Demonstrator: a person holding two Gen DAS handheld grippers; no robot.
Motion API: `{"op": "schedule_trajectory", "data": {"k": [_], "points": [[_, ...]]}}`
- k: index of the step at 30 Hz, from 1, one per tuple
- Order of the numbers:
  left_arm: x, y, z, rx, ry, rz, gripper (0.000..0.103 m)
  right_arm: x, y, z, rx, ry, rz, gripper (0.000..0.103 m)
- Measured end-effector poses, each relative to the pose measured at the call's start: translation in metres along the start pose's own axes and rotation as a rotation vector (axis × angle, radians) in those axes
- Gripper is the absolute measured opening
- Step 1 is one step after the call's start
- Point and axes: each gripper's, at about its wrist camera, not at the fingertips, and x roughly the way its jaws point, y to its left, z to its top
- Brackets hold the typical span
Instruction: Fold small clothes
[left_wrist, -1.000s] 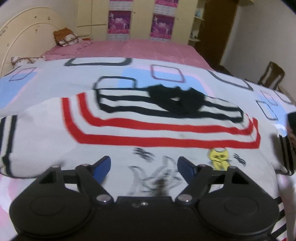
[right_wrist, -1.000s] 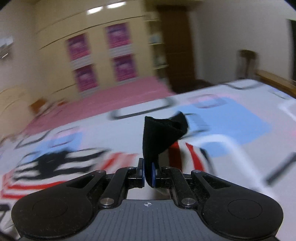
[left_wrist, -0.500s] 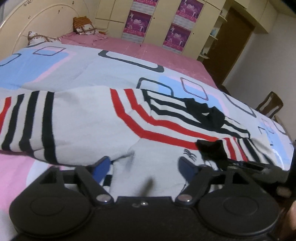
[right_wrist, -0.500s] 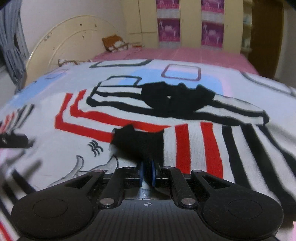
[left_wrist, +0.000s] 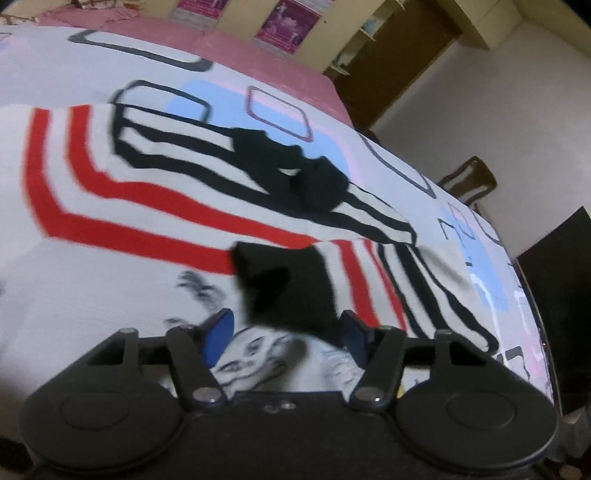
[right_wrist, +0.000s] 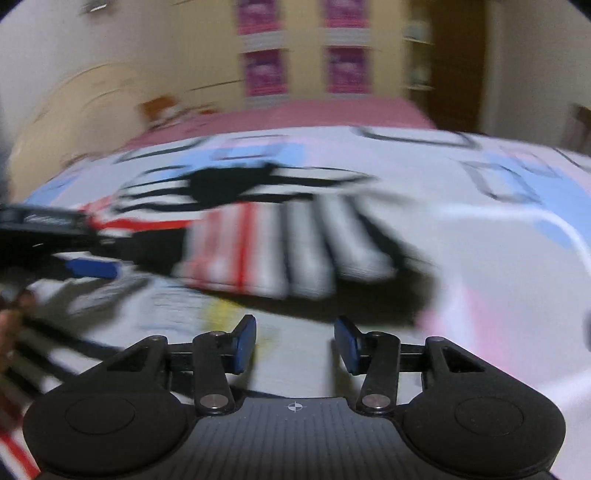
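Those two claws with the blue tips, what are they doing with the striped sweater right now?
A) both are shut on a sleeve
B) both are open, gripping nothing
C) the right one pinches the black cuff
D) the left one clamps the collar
B: the left claw and right claw both show blue pads spread apart, the folded black cuff of the white red-and-black striped sweater lying free on it.

The striped sweater (left_wrist: 155, 192) lies flat across the bed (left_wrist: 258, 48), low enough to pass over anywhere. Its folded-in sleeve (left_wrist: 362, 273) and black cuff (left_wrist: 291, 284) sit as a slight bump ahead of the spread-fingered left gripper (left_wrist: 286, 334). The right gripper (right_wrist: 294, 343) hangs over bare knit. A chair (left_wrist: 467, 181) stands beyond the far edge.
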Motion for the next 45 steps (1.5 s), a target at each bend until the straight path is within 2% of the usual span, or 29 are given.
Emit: {"op": "schedule_trajectory", "data": {"k": [3, 5, 6, 7, 8, 10, 13, 15, 17, 23, 24, 25, 26, 29, 31, 33, 36, 37, 39, 40, 43, 45], "points": [[0.013, -0.010, 0.004, 0.040, -0.004, 0.032, 0.040, -0.003, -0.037, 0.002, 0.151, -0.019, -0.071, 0.048], [0.020, -0.013, 0.007, 0.059, -0.004, 0.041, 0.020, 0.001, -0.052, 0.004, 0.199, -0.011, -0.074, 0.048], [0.021, -0.014, 0.008, 0.065, -0.005, 0.041, 0.014, 0.006, -0.055, 0.006, 0.199, -0.007, -0.077, 0.040], [0.019, -0.016, 0.009, 0.074, -0.016, 0.046, 0.009, 0.010, -0.055, 0.010, 0.194, -0.004, -0.087, 0.027], [0.012, -0.018, 0.012, 0.083, -0.040, 0.038, 0.009, 0.015, -0.057, 0.011, 0.199, 0.017, -0.100, 0.017], [-0.013, -0.023, 0.015, 0.126, -0.129, 0.026, 0.009, 0.021, -0.061, 0.013, 0.217, 0.020, -0.101, 0.017], [-0.046, -0.017, 0.016, 0.173, -0.227, 0.080, 0.009, 0.018, -0.055, 0.010, 0.178, 0.013, -0.115, 0.017], [-0.042, -0.001, 0.011, 0.210, -0.196, 0.169, 0.009, 0.018, -0.056, 0.009, 0.160, 0.013, -0.116, 0.017], [-0.030, 0.020, 0.007, 0.132, -0.138, 0.162, 0.009, 0.023, -0.052, 0.010, 0.144, 0.016, -0.117, 0.017], [-0.015, 0.019, -0.007, 0.136, -0.128, 0.198, 0.010, 0.030, -0.049, 0.014, 0.078, 0.036, -0.115, 0.017], [-0.014, 0.021, -0.008, 0.133, -0.117, 0.200, 0.012, 0.025, -0.049, 0.014, 0.053, 0.041, -0.106, 0.018], [-0.018, 0.023, -0.009, 0.130, -0.110, 0.210, 0.021, 0.023, -0.049, 0.014, 0.034, 0.043, -0.099, 0.018], [-0.023, 0.024, -0.010, 0.133, -0.124, 0.233, 0.026, 0.015, -0.049, 0.014, 0.012, 0.035, -0.090, 0.018], [-0.054, 0.012, -0.014, 0.208, -0.229, 0.317, 0.025, -0.016, -0.058, 0.017, 0.063, -0.052, -0.052, 0.017], [-0.054, -0.007, -0.015, 0.240, -0.237, 0.266, 0.029, -0.015, -0.057, 0.024, 0.115, -0.051, -0.046, 0.017], [-0.033, -0.036, -0.020, 0.323, -0.197, 0.212, 0.037, 0.006, -0.040, 0.029, 0.101, -0.003, -0.049, 0.017], [0.004, -0.065, -0.033, 0.414, -0.132, 0.189, 0.054, 0.037, -0.013, 0.028, 0.092, 0.071, 0.013, 0.017], [0.021, -0.066, -0.037, 0.437, -0.069, 0.218, 0.059, 0.041, -0.007, 0.027, 0.060, 0.062, -0.008, 0.017], [0.020, -0.061, -0.039, 0.456, -0.072, 0.220, 0.056, 0.041, -0.004, 0.029, 0.021, 0.063, -0.017, 0.017], [0.011, -0.057, -0.035, 0.437, -0.074, 0.212, 0.050, 0.037, -0.010, 0.031, 0.035, 0.066, -0.005, 0.017], [-0.019, -0.040, -0.024, 0.418, -0.198, 0.250, 0.053, 0.020, -0.031, 0.038, 0.054, -0.006, -0.021, 0.017], [-0.016, -0.024, -0.012, 0.373, -0.187, 0.265, 0.052, 0.026, -0.044, 0.049, 0.081, -0.025, -0.032, 0.017]]}}
